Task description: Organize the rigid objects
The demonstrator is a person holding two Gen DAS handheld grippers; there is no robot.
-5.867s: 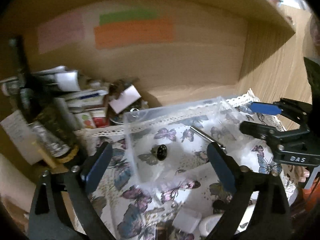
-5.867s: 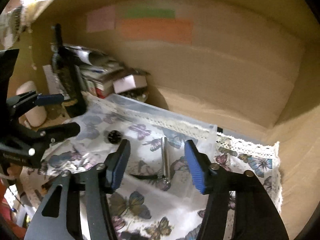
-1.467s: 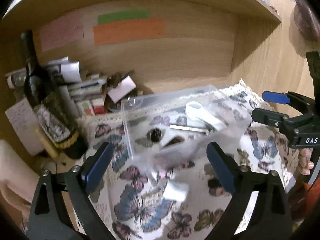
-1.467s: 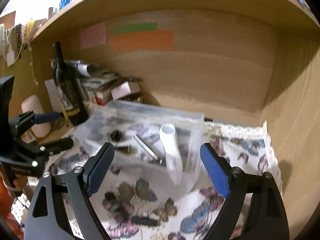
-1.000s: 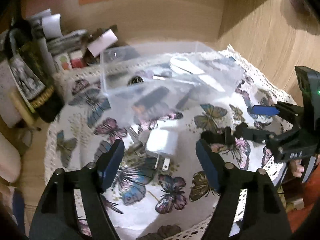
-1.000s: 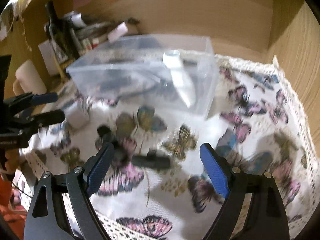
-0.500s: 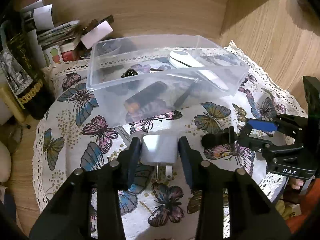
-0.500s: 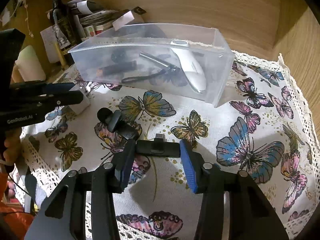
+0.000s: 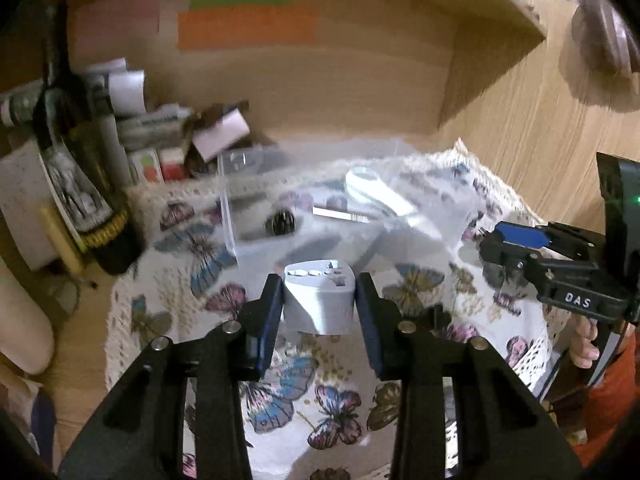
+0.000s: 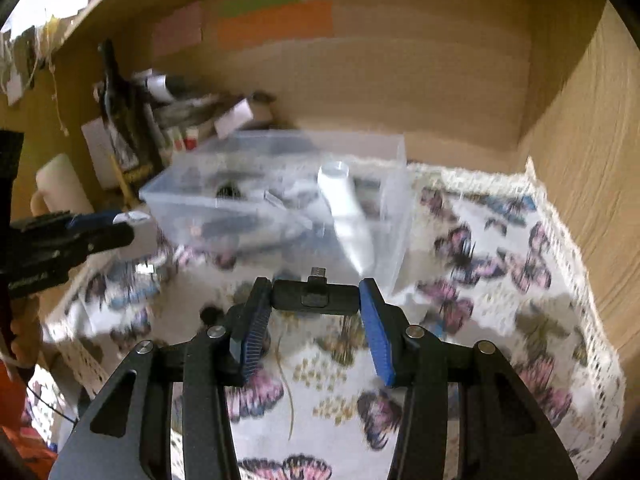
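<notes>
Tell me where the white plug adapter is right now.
In the left wrist view the white plug adapter sits clamped between the left tongs, held above the butterfly-print cloth just in front of the clear plastic box.

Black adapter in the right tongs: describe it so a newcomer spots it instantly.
Start at the clear plastic bin on the butterfly tablecloth. Just in front of its near wall, the right tongs clamp the black adapter crosswise. It is a short dark bar with a small metal plug pointing toward the bin, unlike the white charger in the left tongs.
</notes>
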